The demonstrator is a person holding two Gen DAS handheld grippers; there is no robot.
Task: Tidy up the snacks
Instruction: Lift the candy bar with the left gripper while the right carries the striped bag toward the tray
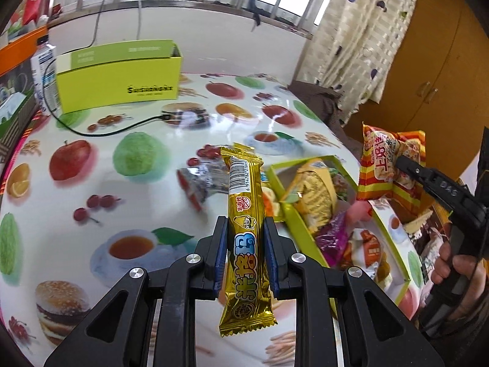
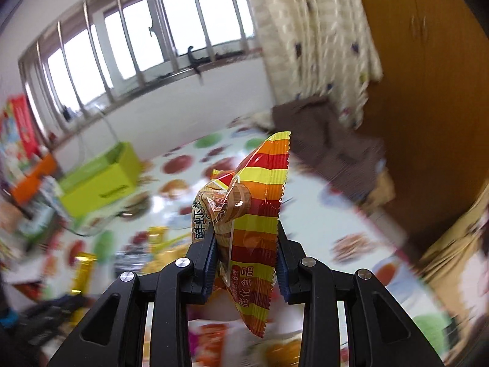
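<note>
My left gripper is shut on a long gold snack bar, held lengthwise above the fruit-print table. My right gripper is shut on a red, orange and yellow striped snack packet. The left wrist view shows that same striped packet at the right, in the right gripper above a shallow green tray full of assorted snacks. A foil-wrapped snack lies on the table just left of the tray. A green open box stands at the table's far side.
A black cable runs across the table from the green box. A water bottle and stacked boxes crowd the left edge. A brown chair, curtain and wooden cabinet stand beyond the table's right side. A hand grips the right tool.
</note>
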